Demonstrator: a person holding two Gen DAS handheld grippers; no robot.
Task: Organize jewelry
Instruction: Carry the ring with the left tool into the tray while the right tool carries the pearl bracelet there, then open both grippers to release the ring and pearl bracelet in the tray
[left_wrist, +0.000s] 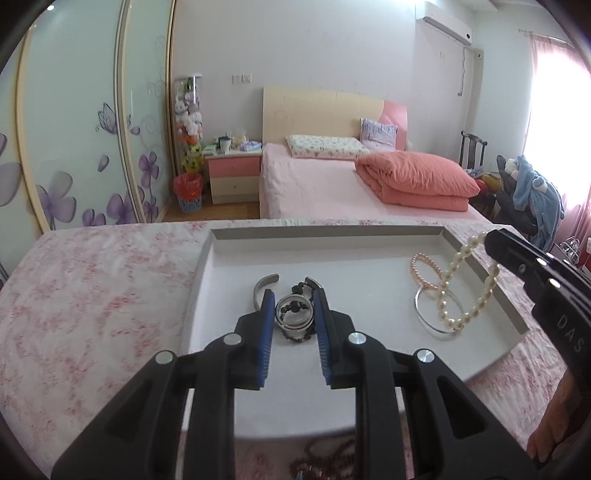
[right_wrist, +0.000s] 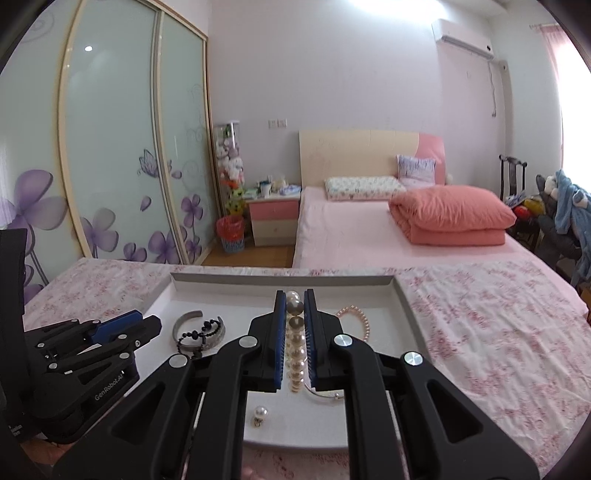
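The right hand-held gripper (right_wrist: 295, 325), marked "DAS" on its side in the left wrist view, is clamped on a white pearl bracelet (left_wrist: 456, 291) that hangs over the right side of the grey tray (left_wrist: 332, 232) on the flower-print bed (left_wrist: 92, 295). The left hand-held gripper (left_wrist: 293, 314), lettered "GenRobot.AI", grips a clear bangle (left_wrist: 294, 314) strung with black beads (left_wrist: 301, 288) above the tray's middle. A pink pearl bracelet (left_wrist: 424, 271) lies near the tray's right edge.

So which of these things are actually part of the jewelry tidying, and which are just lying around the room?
Part of the job:
- shallow grey tray
- white pearl strand, clamped in the right hand-held gripper
- pink pearl bracelet
- thin silver bangle
- grey open cuff
- black bead string

Just lying about:
- folded coral quilt
- pink bedside cabinet
- red waste basket
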